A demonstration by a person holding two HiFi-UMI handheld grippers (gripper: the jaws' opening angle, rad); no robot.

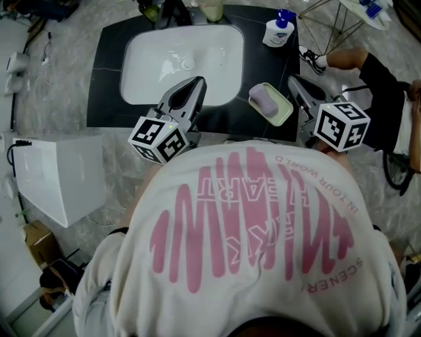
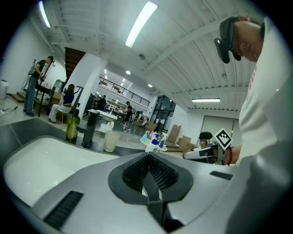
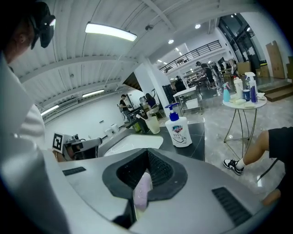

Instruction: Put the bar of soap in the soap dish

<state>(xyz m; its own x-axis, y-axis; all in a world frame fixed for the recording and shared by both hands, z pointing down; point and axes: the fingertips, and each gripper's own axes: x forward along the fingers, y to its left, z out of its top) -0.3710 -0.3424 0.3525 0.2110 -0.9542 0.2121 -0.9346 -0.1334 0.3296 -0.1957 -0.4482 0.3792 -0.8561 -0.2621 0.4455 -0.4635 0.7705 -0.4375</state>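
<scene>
A lilac bar of soap lies in the pale green soap dish on the black countertop, right of the white sink. My right gripper hovers just right of the dish, apart from it, jaws shut and empty. In the right gripper view the soap shows through the gap under the closed tips of the right gripper. My left gripper is over the sink's front right corner, shut on nothing. In its own view, the left gripper has its pads together.
A hand-soap pump bottle stands behind the dish. A green bottle, a dark dispenser and a cup line the sink's back edge. A seated person's leg and sneaker and a wire side table are to the right.
</scene>
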